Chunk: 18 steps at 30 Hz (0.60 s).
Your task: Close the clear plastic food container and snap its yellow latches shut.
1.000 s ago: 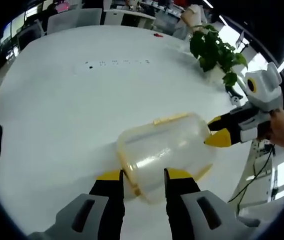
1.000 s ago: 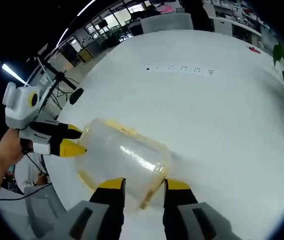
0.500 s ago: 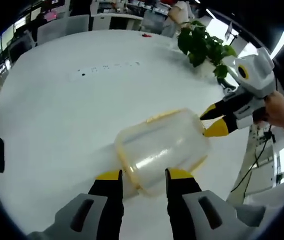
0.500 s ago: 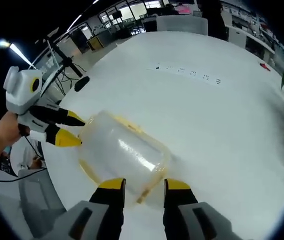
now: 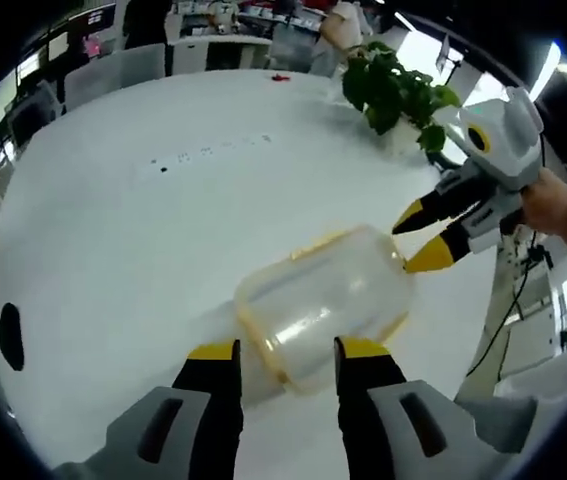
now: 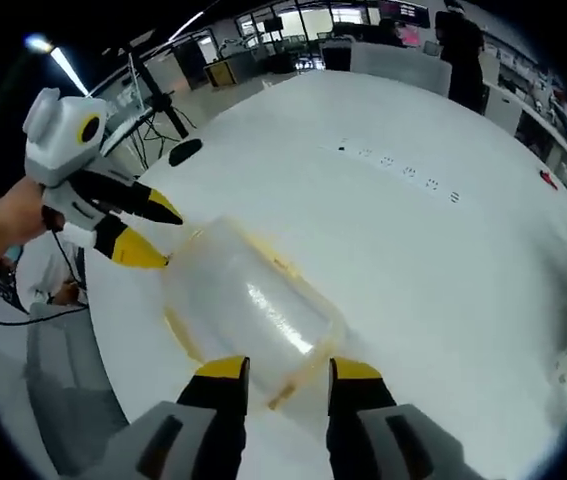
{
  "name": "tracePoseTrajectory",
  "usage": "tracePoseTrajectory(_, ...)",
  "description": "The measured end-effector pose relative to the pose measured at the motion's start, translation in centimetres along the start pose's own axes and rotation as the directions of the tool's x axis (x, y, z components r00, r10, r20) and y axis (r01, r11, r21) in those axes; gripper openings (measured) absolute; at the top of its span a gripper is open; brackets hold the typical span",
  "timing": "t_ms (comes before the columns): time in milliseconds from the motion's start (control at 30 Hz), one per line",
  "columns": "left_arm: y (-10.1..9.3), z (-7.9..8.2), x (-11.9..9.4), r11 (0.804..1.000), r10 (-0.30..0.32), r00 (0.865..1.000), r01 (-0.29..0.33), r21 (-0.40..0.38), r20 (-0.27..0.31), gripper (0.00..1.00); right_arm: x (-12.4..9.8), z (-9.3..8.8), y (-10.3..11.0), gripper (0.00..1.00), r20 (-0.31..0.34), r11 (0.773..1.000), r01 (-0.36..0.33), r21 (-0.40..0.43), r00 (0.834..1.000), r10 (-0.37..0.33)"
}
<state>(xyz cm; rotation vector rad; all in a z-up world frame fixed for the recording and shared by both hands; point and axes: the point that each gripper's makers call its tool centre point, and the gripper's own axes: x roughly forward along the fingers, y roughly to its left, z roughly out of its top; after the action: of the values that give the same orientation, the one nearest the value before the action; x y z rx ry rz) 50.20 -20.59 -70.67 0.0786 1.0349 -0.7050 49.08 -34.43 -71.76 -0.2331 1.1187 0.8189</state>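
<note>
On the big white table the clear container lay on its side near the edge, yellow rim and a yellow latch along its upper side; could not tell if the latches were snapped. In the right gripper view the same container sat just ahead of my jaws, yellow trim running along its near end.

My left gripper had its jaws apart, the near end of the container between the yellow tips; contact unclear. My right gripper was likewise spread, straddling the other end of the container, grip not certain.

From the left gripper view my right gripper came in from the right, jaws parted, lower yellow tip touching or just beside the container's far end, my hand behind it. From the right gripper view my left gripper showed the same at the opposite end.

A potted plant stood at the table's far side. A small red thing lay far back.
</note>
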Motion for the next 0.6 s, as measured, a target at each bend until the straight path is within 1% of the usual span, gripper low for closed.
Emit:
tracePoseTrajectory(33,-0.1,0.1,0.0,1.000,-0.004,1.000,0.004,0.004,0.000,0.34,0.0,0.1,0.0,0.29,-0.002,1.000,0.001,-0.008,1.000,-0.001)
tracePoseTrajectory(100,-0.2,0.3,-0.1,1.000,-0.013,1.000,0.013,0.004,-0.006,0.34,0.1,0.0,0.0,0.30,-0.023,0.997,0.003,-0.071,1.000,-0.005)
tracePoseTrajectory(133,-0.1,0.4,-0.2,1.000,-0.005,1.000,0.005,0.027,-0.008,0.34,0.2,-0.1,0.1,0.30,-0.034,0.996,0.006,-0.084,0.999,-0.009)
tracePoseTrajectory(200,-0.2,0.4,-0.3,0.999,-0.006,1.000,0.006,0.041,-0.011,0.35,0.2,-0.1,0.1,0.29,-0.046,0.993,0.008,-0.121,0.999,-0.013)
tracePoseTrajectory(300,-0.1,0.4,-0.3,0.998,-0.013,1.000,0.014,0.064,-0.025,0.35,0.2,-0.1,0.4,0.29,-0.053,0.991,-0.007,-0.134,0.999,0.000)
tracePoseTrajectory(333,-0.1,0.3,-0.3,0.997,-0.016,0.999,0.018,0.074,-0.031,0.34,0.3,0.1,0.7,0.30,-0.046,0.991,-0.022,-0.134,0.999,0.016)
tracePoseTrajectory(400,-0.1,0.3,-0.4,0.996,-0.024,0.999,0.027,0.087,-0.038,0.34,0.2,0.3,0.8,0.30,-0.044,0.990,-0.028,-0.135,0.999,0.023)
tracePoseTrajectory(467,0.0,0.4,-0.6,0.994,-0.024,0.999,0.028,0.101,-0.041,0.34,0.2,0.3,0.8,0.30,-0.052,0.982,-0.022,-0.186,0.999,0.013)
tracePoseTrajectory(533,0.0,0.5,-0.7,0.993,-0.027,0.999,0.032,0.117,-0.039,0.34,0.2,0.4,1.0,0.32,-0.053,0.979,-0.025,-0.201,0.999,0.015)
tracePoseTrajectory(567,0.0,0.6,-0.8,0.991,-0.026,0.999,0.030,0.129,-0.038,0.33,0.2,0.5,1.1,0.31,-0.052,0.974,-0.030,-0.223,0.998,0.019)
tracePoseTrajectory(600,0.0,0.7,-0.9,0.988,-0.025,0.999,0.031,0.154,-0.040,0.33,0.2,0.6,1.1,0.31,-0.057,0.972,-0.031,-0.233,0.998,0.019)
